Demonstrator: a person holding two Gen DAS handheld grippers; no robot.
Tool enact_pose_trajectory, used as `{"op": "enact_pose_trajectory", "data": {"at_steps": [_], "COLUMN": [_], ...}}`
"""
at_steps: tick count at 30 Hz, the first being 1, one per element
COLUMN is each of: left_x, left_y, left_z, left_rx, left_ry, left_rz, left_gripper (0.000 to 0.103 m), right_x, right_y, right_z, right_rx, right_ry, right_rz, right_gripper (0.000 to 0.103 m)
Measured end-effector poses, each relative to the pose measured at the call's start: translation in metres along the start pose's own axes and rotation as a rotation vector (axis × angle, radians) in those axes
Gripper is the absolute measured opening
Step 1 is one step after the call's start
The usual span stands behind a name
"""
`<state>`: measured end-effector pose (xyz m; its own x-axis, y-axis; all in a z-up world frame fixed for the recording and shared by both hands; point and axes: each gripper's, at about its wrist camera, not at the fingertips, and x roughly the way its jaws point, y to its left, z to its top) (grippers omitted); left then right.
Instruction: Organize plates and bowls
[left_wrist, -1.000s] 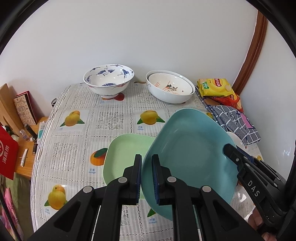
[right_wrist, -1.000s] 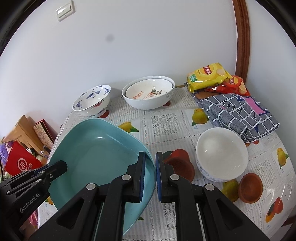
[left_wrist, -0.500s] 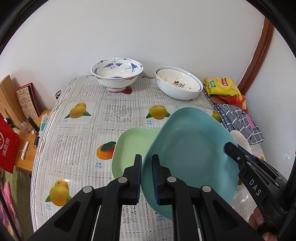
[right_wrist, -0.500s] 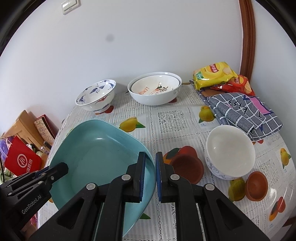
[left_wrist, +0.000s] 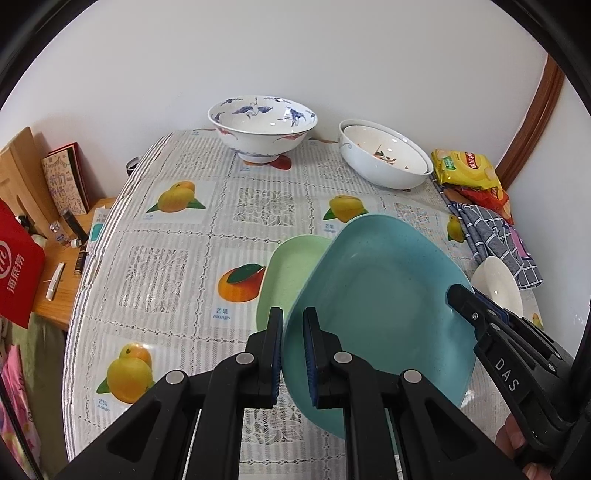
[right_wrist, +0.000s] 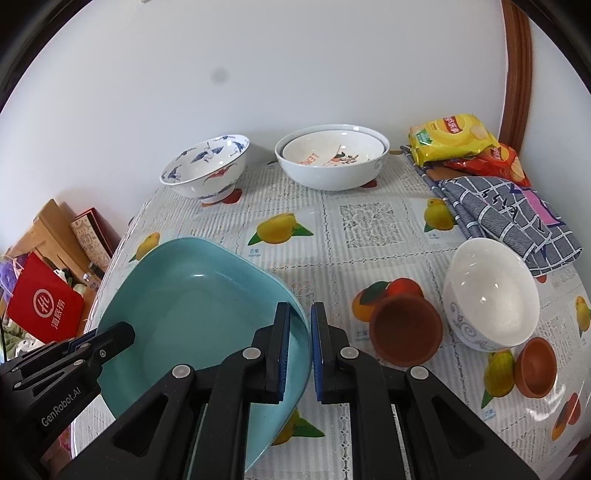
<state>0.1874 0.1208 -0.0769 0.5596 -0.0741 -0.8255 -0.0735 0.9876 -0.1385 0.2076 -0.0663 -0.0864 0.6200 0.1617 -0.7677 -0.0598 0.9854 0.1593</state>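
Observation:
A teal plate (left_wrist: 380, 295) is held above the table by both grippers. My left gripper (left_wrist: 293, 354) is shut on its left rim; my right gripper (right_wrist: 299, 347) is shut on its right rim, and the plate also shows in the right wrist view (right_wrist: 199, 306). A light green plate (left_wrist: 291, 266) lies on the table, partly under the teal plate. A blue-patterned bowl (left_wrist: 262, 129) and two nested white bowls (left_wrist: 384, 155) stand at the back. A white bowl (right_wrist: 491, 291) and two small brown dishes (right_wrist: 406, 328) (right_wrist: 535, 365) sit at the right.
Snack bags (right_wrist: 458, 140) and a checked cloth (right_wrist: 506, 214) lie at the back right. The table (left_wrist: 177, 266) has a fruit-print cover. A low side table with a red bag (left_wrist: 18, 266), books and small items stands to the left. A white wall is behind.
Both grippers and the teal plate have moved forward and a little left over the table; the green plate now shows further left of the teal plate. The grips are unchanged.

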Motion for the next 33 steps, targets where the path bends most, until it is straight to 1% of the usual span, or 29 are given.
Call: {"op": "enact_pose_trajectory", "data": {"at_steps": [16, 25, 33], "left_x": [0.024, 0.036, 0.048], "left_y": [0.026, 0.029, 0.024], "left_z": [-0.009, -0.005, 0.003], "left_rx": [-0.048, -0.058, -0.048], "left_ry": [0.064, 0.081, 0.087], "left_rz": [0.032, 0.035, 0.038], "left_gripper": [0.011, 0.011, 0.011], "right_x": [0.034, 0.047, 0.059], "right_y": [0.02, 0.023, 0.02], "right_z": [-0.012, -0.007, 0.005], "right_rx": [-0.047, -0.062, -0.068], "right_ry": [0.074, 0.086, 0.087], "right_rz": [0.017, 0.007, -0.001], "right_gripper": [0.012, 0.012, 0.013]}}
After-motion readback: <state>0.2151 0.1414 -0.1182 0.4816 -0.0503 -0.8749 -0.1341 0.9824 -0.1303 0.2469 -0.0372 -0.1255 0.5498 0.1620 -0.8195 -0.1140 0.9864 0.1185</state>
